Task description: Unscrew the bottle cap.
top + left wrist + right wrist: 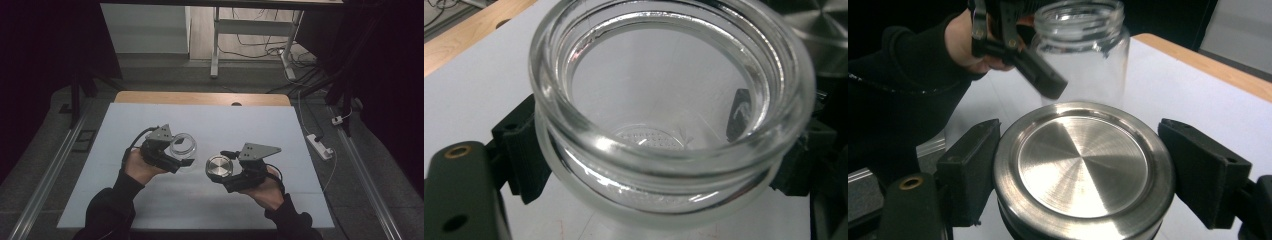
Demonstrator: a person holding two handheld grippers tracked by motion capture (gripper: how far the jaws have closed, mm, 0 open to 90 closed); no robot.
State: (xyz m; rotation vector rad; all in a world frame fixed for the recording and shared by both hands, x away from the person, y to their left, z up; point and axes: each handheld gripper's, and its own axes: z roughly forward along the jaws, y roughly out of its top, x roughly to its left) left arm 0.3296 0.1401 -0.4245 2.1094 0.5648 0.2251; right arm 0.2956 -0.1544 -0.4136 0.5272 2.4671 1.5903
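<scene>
Glass jar (183, 145), lidless and clear, was clamped in the left claw (181, 155) above the left half of the white desk (150, 200). In the left gripper view, the jar (674, 165) had its wide mouth turned toward the camera, and the two black pads (524, 150) pressed against opposite sides of its threaded neck; the claw was therefore closed on the jar, with nothing else in it. Round metal lid (219, 167), brushed steel with a raised rim, was gripped by the right claw (225, 172) just right of the jar, the two objects near each other but apart. In the right gripper view, the lid (1083, 165) lay flat side up between the pads (968, 165), which pressed its edge from both sides. Beyond it in that view stood the jar (1083, 55), held upright by the left claw (1048, 82) with the person's hand (965, 42) behind it. A wooden strip (200, 98) of the desk showed along its far edge.
</scene>
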